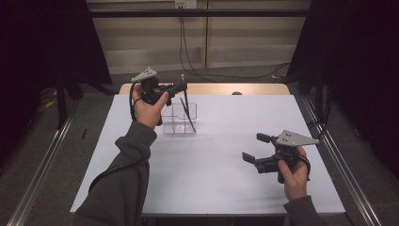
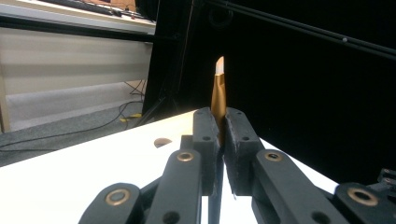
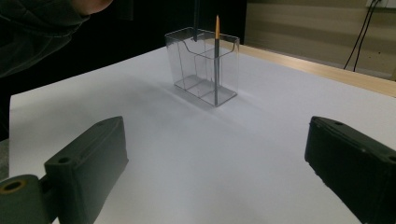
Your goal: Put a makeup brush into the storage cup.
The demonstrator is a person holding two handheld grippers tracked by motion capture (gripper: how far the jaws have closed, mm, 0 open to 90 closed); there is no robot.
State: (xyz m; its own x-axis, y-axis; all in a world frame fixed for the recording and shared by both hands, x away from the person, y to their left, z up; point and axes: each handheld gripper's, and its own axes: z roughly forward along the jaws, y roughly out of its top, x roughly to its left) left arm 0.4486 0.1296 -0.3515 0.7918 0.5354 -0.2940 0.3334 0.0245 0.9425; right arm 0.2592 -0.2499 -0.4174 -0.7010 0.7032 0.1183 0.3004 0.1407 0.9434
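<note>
You are working in a recording booth of a lab or test room — not a home or a shop. Black curtains hang on both sides of you, closing off the space around one plain white table with a pale wooden strip along its far edge. Metal rails run along the grey carpet floor on either side. Ahead of you stands a bare beige panelled wall with a socket at the top, and loose black cables trail down from it and across the floor — rig wiring, not furnishing.
</note>
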